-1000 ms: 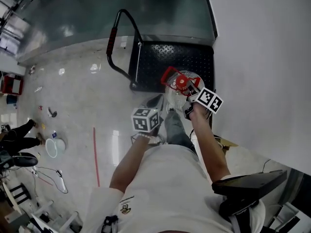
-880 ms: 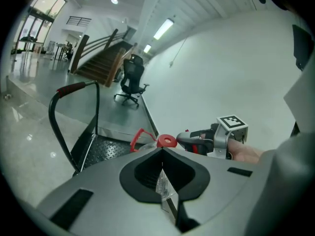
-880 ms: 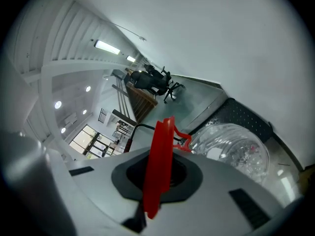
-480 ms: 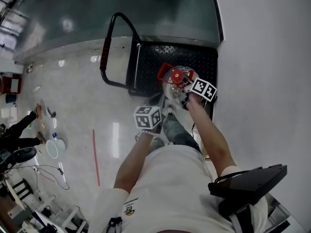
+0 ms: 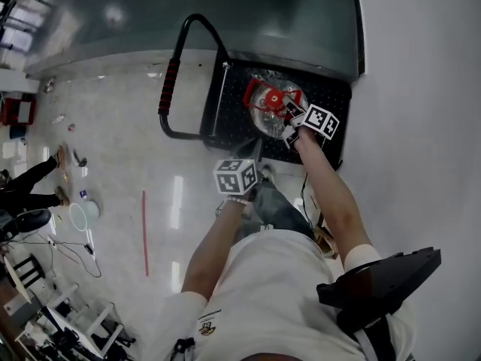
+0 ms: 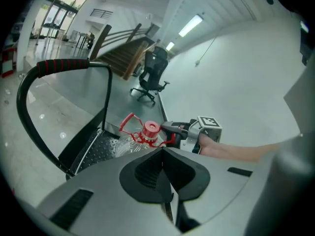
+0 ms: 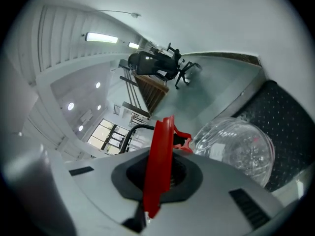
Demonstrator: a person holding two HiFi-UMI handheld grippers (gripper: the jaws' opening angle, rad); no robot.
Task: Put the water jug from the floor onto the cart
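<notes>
The handle (image 7: 158, 156) in your right gripper (image 5: 291, 120) is red; the jug (image 7: 236, 149) beyond is clear, the cart (image 7: 290, 127) under it black and studded.

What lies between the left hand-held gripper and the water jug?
Nothing: the left gripper view shows the left hand-held gripper, jaws together, facing the water jug across an open gap.

Underside of the water jug (image 5: 263, 119) is hidden, perhaps touching the cart (image 5: 237, 107).
</notes>
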